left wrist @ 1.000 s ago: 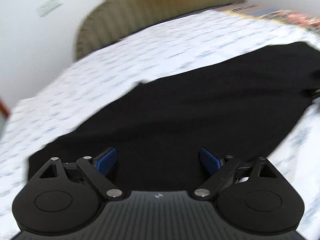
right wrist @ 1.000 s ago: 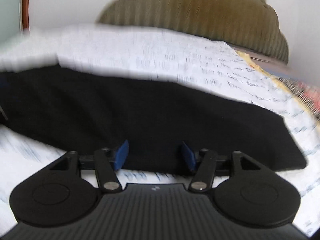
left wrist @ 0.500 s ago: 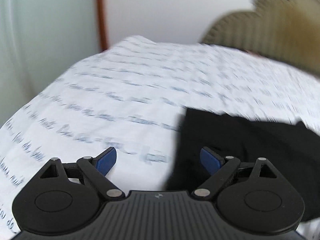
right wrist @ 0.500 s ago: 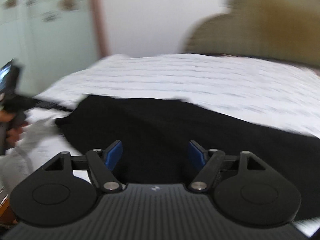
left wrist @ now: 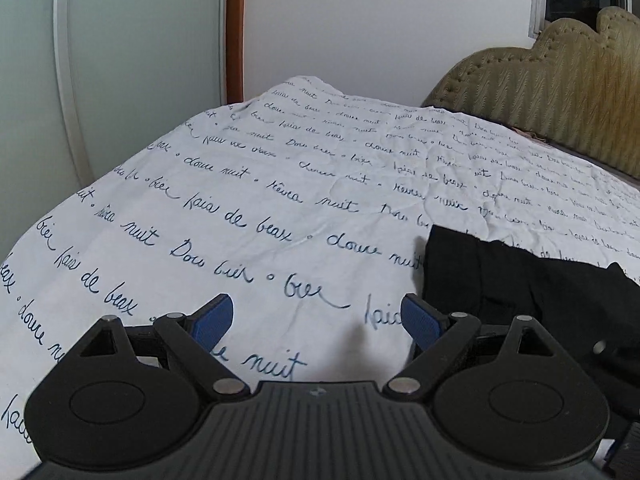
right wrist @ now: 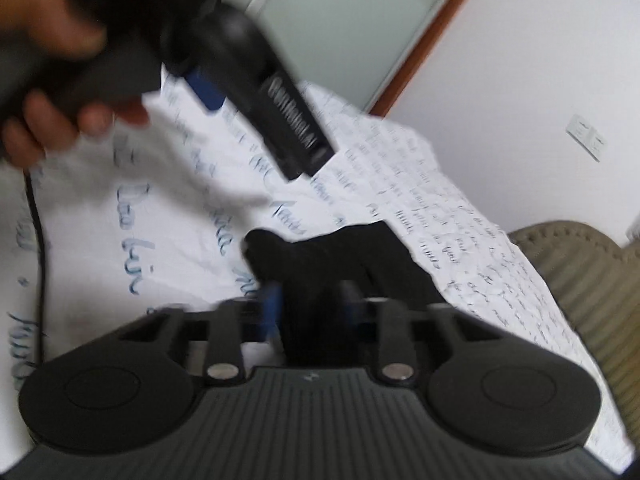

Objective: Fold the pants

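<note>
Your left tongs (left wrist: 318,322) hang spread wide over the bed sheet (left wrist: 240,216), gripping nothing; the black pants (left wrist: 520,280) lie just right of them. Your right tongs (right wrist: 310,308) clench a fold of the pants

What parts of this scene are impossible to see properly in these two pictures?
- Black pants: left wrist view, cut off by the right edge and the left gripper body.
- Right gripper grip: right wrist view, motion blur; blue pads look closed on black cloth.
- Hand: right wrist view, blurred, cut off at the left edge.
</note>
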`<action>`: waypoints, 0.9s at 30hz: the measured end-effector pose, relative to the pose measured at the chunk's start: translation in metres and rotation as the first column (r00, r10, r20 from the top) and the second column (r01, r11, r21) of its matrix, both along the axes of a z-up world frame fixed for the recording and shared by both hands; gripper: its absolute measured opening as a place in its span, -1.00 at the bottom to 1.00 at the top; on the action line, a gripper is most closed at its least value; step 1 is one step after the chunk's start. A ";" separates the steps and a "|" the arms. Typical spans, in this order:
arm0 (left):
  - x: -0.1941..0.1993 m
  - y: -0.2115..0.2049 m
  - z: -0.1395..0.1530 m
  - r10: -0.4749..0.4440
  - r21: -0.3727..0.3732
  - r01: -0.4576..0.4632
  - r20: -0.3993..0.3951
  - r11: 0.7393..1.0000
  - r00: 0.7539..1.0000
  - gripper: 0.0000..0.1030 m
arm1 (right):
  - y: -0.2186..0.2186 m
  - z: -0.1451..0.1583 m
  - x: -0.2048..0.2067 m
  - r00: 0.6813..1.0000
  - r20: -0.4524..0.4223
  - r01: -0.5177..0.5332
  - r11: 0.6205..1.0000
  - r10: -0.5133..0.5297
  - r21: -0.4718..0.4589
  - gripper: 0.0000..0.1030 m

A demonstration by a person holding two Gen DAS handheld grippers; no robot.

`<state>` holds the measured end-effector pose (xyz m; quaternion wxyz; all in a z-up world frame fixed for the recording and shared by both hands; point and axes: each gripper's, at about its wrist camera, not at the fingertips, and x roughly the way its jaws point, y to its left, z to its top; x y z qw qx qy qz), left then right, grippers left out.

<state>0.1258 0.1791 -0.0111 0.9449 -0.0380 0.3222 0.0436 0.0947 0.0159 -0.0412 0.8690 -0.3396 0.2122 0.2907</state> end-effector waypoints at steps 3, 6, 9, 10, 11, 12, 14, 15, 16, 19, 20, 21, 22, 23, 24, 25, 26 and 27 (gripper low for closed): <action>0.000 0.006 -0.002 0.011 -0.005 -0.011 0.001 1.000 1.000 0.78 | 0.002 -0.003 -0.004 1.000 0.013 -0.001 1.000 0.001 -0.012 -0.87; 0.001 0.011 -0.002 0.026 -0.032 -0.026 0.003 0.999 1.000 0.78 | 0.002 0.001 0.003 1.000 -0.019 0.017 0.998 -0.015 0.068 -0.87; 0.002 0.008 -0.001 0.025 -0.035 -0.025 0.000 0.999 1.000 0.78 | 0.002 0.005 0.011 0.996 -0.076 0.051 0.987 -0.040 0.149 -0.86; 0.002 0.005 -0.001 0.019 -0.030 -0.019 -0.002 0.999 1.000 0.78 | 0.001 0.002 0.013 0.995 -0.089 0.067 0.985 -0.053 0.161 -0.86; 0.003 0.002 0.000 0.011 -0.025 -0.011 -0.003 1.000 1.000 0.78 | 0.000 -0.001 0.014 0.993 -0.104 0.076 0.984 -0.060 0.161 -0.77; 0.002 -0.002 0.001 0.000 -0.021 0.000 0.000 1.000 1.000 0.78 | -0.006 0.001 0.010 0.991 -0.117 0.082 0.983 -0.063 0.165 -0.73; 0.002 -0.010 0.005 -0.025 -0.011 0.025 0.011 1.000 1.000 0.78 | -0.027 0.016 -0.006 0.991 -0.116 0.089 0.971 -0.064 0.221 -0.70; 0.002 -0.015 0.006 -0.038 -0.006 0.038 0.012 0.999 0.999 0.78 | -0.043 0.024 -0.014 0.989 -0.112 0.121 0.960 -0.095 0.253 -0.70; 0.003 -0.022 0.008 -0.055 -0.003 0.055 0.012 0.998 0.998 0.78 | -0.060 0.030 -0.020 0.984 -0.105 0.167 0.946 -0.143 0.279 -0.69; 0.006 -0.051 0.012 -0.128 0.004 0.128 0.015 0.992 0.992 0.78 | -0.119 0.036 -0.031 0.939 -0.113 0.344 0.889 -0.326 0.303 -0.55; 0.005 -0.065 0.013 -0.156 0.014 0.156 0.018 0.988 0.988 0.78 | -0.138 0.033 -0.033 0.914 -0.130 0.406 0.864 -0.385 0.298 -0.46; 0.004 -0.079 0.015 -0.188 0.026 0.187 0.022 0.982 0.982 0.78 | -0.157 0.028 -0.036 0.888 -0.158 0.460 0.837 -0.432 0.295 -0.43; 0.003 -0.094 0.017 -0.220 0.040 0.219 0.025 0.975 0.975 0.78 | -0.175 0.021 -0.039 0.863 -0.208 0.504 0.814 -0.461 0.288 -0.41; 0.002 -0.110 0.018 -0.254 0.055 0.252 0.026 0.966 0.967 0.78 | -0.188 0.012 -0.041 0.841 -0.263 0.534 0.802 -0.473 0.266 -0.37; 0.000 -0.126 0.019 -0.287 0.068 0.285 0.024 0.956 0.958 0.78 | -0.201 0.004 -0.048 0.828 -0.296 0.550 0.795 -0.477 0.256 -0.36; -0.002 -0.143 0.019 -0.317 0.080 0.315 0.017 0.946 0.948 0.78 | -0.212 0.002 -0.059 0.826 -0.305 0.554 0.781 -0.473 0.289 -0.36; -0.004 -0.159 0.018 -0.348 0.090 0.346 0.008 0.934 0.937 0.78 | -0.227 0.006 -0.069 0.822 -0.337 0.561 0.755 -0.459 0.340 -0.36; -0.007 -0.175 0.017 -0.381 0.098 0.379 0.002 0.920 0.925 0.78 | -0.245 0.010 -0.080 0.814 -0.370 0.576 0.711 -0.448 0.404 -0.37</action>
